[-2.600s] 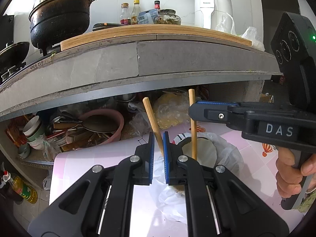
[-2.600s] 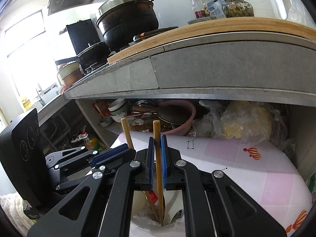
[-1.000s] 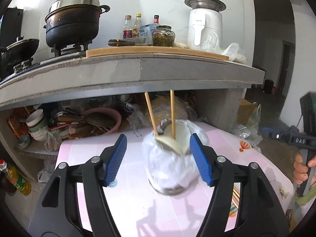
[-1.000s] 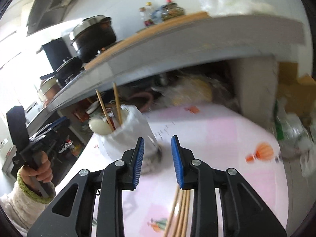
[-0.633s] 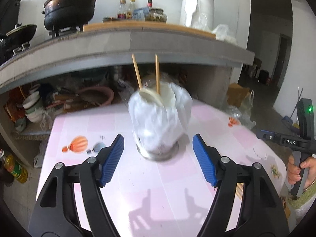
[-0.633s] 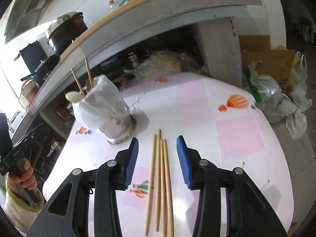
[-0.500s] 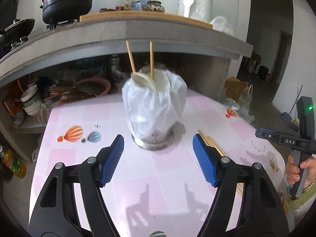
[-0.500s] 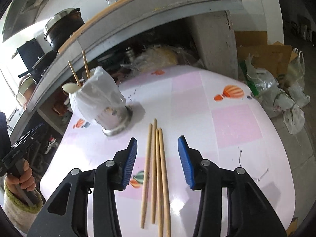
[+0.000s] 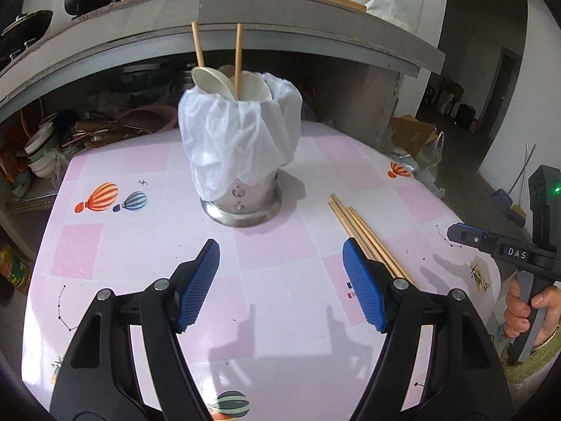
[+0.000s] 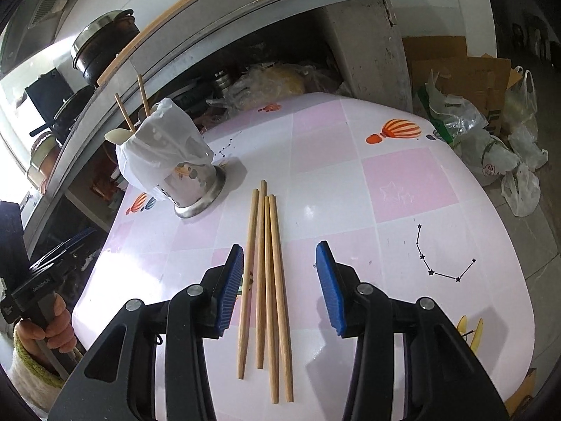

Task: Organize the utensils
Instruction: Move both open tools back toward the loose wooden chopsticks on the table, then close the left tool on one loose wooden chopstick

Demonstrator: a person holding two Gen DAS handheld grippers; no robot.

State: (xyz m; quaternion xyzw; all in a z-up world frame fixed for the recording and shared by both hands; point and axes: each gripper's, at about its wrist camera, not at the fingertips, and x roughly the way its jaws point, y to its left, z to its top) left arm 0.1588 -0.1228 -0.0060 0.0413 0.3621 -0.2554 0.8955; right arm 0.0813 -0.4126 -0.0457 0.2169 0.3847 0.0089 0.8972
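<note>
A steel utensil holder [image 9: 242,196] [image 10: 191,189] lined with a white plastic bag stands on the pink table [image 9: 140,161]. Two wooden chopsticks [image 9: 238,56] and white spoons [image 9: 214,82] stick up out of it. Several more chopsticks [image 10: 264,270] [image 9: 364,238] lie side by side on the table, right of the holder. My left gripper [image 9: 284,273] hovers open in front of the holder, with nothing between its pads. My right gripper [image 10: 280,273] is open above the loose chopsticks, which run between its jaws without touching the pads. Each gripper also shows at the edge of the other's view: right gripper [image 9: 455,236], left gripper [image 10: 80,245].
A grey counter slab [image 9: 280,24] overhangs the table's far side. The shelf under it [image 9: 105,126] is crowded with bowls and pans. Plastic bags [image 10: 491,147] and cardboard [image 10: 463,66] lie on the floor past the table's right edge.
Both grippers have let go of the chopsticks now standing in the holder, opened, drawn back and sunk toward the table. The right one has come over the loose chopsticks.
</note>
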